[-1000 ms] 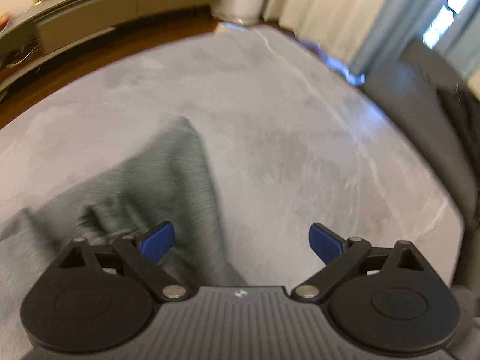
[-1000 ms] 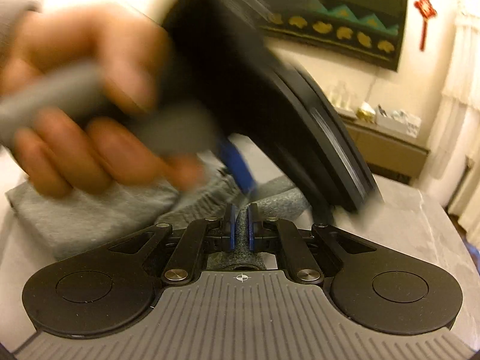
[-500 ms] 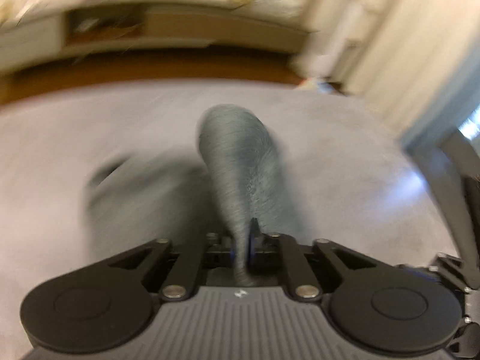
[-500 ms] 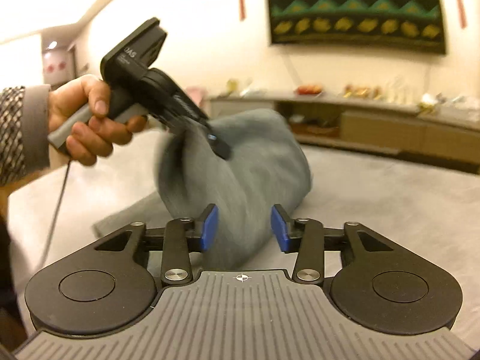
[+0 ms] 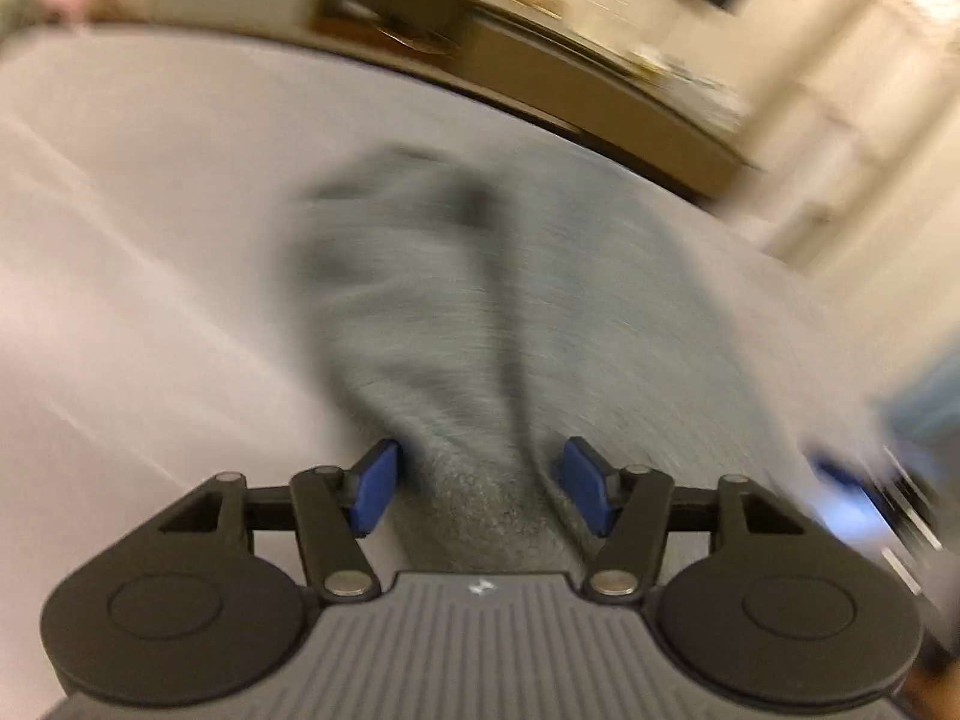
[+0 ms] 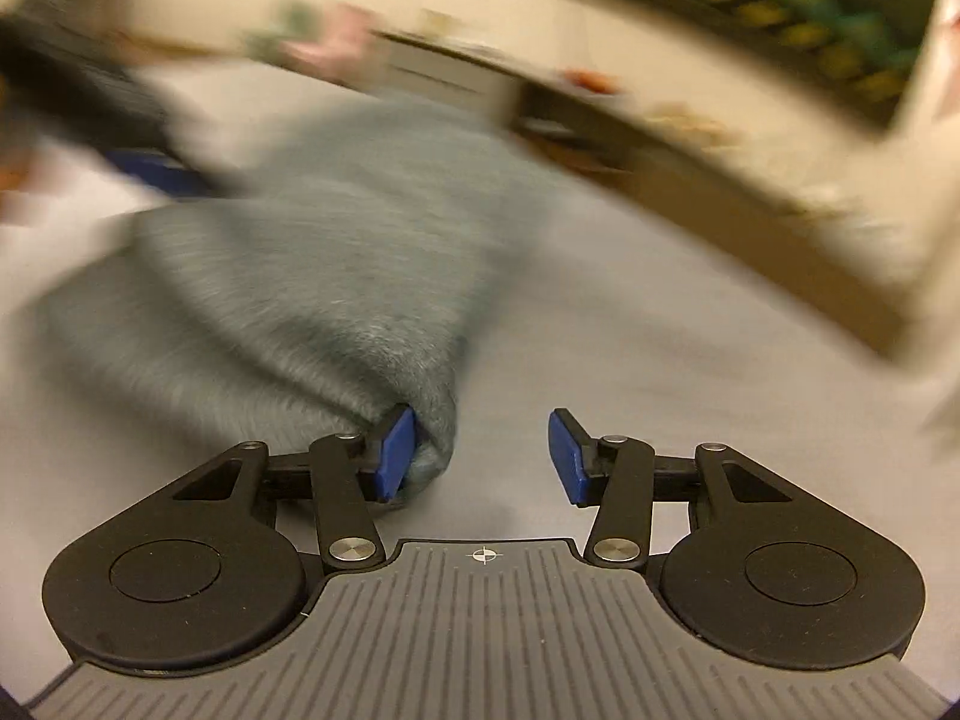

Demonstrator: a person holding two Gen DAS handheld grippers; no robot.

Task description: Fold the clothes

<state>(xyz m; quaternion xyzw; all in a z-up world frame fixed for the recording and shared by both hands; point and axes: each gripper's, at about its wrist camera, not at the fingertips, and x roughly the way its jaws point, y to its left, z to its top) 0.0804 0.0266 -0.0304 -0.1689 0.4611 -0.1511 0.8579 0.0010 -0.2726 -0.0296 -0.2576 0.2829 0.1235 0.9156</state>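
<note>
Pale grey and smooth, the worktop (image 5: 150, 252) fills most of the room's middle, and a long low cabinet (image 5: 600, 90) with small things on it runs along the wall behind it. Both pictures are blurry.

On the worktop lies a soft grey garment (image 5: 480, 312), bunched up in a heap. From the left gripper (image 5: 483, 489) you can see a thick fold of the garment running right down between its two blue pads (image 5: 375, 495). The jaws stand apart there. The cloth sits in the gap, close to the pad on the left side of the picture, but it is not squeezed.

From the right gripper (image 6: 483, 459) the garment (image 6: 312, 276) lies up and to the left of the picture. One rounded end of it pokes in by the blue pad (image 6: 396, 459) on that side and seems to touch it. The other pad has only bare worktop (image 6: 660, 360) next to it. These jaws are spread wide too and grip nothing.

Past the far side of the garment, in the right gripper's view, a dark blurred shape with a bit of blue shows; it is too smeared to tell what it is.
</note>
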